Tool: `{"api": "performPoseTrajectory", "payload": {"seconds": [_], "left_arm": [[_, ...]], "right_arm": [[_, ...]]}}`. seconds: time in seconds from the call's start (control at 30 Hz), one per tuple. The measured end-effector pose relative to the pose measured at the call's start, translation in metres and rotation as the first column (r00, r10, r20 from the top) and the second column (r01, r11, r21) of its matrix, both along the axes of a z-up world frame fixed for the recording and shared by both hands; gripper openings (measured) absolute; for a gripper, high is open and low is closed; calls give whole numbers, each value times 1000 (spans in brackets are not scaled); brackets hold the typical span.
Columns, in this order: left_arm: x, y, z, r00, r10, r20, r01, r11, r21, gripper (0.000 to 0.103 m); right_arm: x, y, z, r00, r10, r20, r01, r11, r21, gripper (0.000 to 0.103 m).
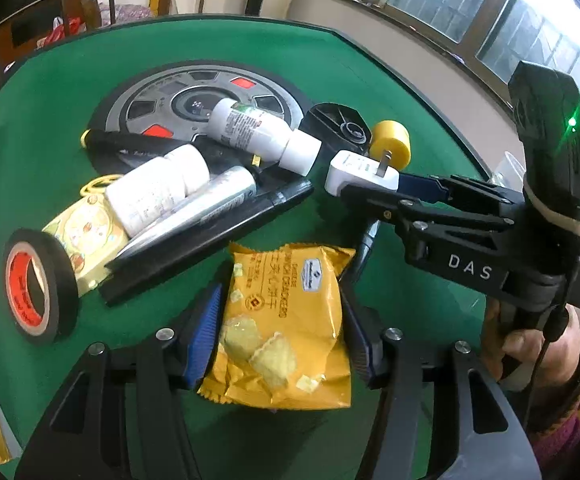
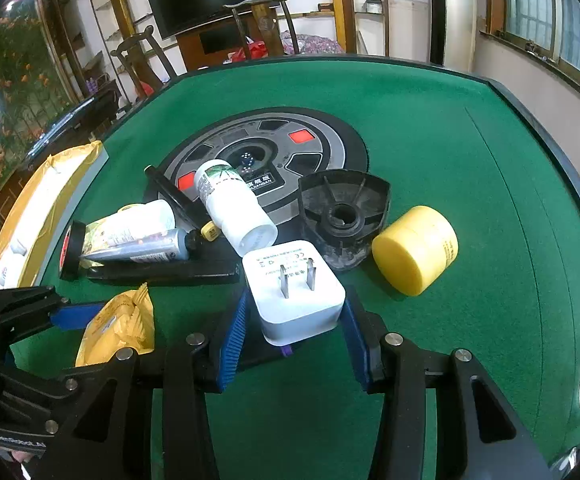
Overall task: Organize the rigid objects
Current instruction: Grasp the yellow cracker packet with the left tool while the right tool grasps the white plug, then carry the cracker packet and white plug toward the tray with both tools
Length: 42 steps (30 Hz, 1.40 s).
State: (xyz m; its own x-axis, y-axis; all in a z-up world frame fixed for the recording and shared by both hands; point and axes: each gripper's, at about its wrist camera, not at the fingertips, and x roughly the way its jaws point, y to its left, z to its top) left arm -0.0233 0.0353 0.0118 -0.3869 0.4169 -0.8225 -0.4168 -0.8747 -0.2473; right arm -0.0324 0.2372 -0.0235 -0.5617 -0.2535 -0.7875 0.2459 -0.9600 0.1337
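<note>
The white plug adapter [image 2: 295,288] sits between the blue ribbed pads of my right claw [image 2: 294,330], prongs facing up and away from me, its smooth squared plastic body pinched on both flanks just above the green felt table [image 2: 469,168]. My right claw is closed on it.

My left claw [image 1: 280,328] straddles the yellow cracker packet [image 1: 286,324], which lies on the felt with its long axis running away from me, straight along the fingers. The crinkled foil nearly fills the gap; the pads look to be at its sides, but I cannot tell whether they press yet. The packet is soft, so I judge it the odd one out among hard things.

Beyond, near the centre, lies the pile: a white bottle [image 1: 258,132] on its side, a silver tube [image 1: 194,212], a long black bar [image 1: 210,240] and a roll of black tape [image 1: 40,284] standing on edge at the left. To the right of the adapter sit a black ribbed plastic piece [image 2: 343,216] and a squat yellow cylinder [image 2: 415,250], both nearer my right hand.
</note>
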Motion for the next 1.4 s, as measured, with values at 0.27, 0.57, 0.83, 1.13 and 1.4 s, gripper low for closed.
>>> {"api": "performPoseTrajectory", "payload": {"seconds": [0.27,0.57,0.83,1.13,1.4], "left_arm": [[16,-18,4,999,47,-17,-46,996,71,47],[36,-42,18,995,70,-71,-63,994,86,47],[45,-55,16,993,87,-84,-79,993,91,47],[51,-72,24,988,110,-104,-96,986,134,47],[54,-93,28,982,145,-124,-125,980,157,47]], "right_arm": [[8,4,10,999,-14,-42,13,1000,-24,40],[37,-13,26,992,15,-125,-26,996,-89,40],[51,-29,25,989,41,-145,-58,991,-117,40],[64,-46,21,986,86,-140,-109,981,-158,40],[71,-72,15,985,129,-119,-149,973,-177,40]]}}
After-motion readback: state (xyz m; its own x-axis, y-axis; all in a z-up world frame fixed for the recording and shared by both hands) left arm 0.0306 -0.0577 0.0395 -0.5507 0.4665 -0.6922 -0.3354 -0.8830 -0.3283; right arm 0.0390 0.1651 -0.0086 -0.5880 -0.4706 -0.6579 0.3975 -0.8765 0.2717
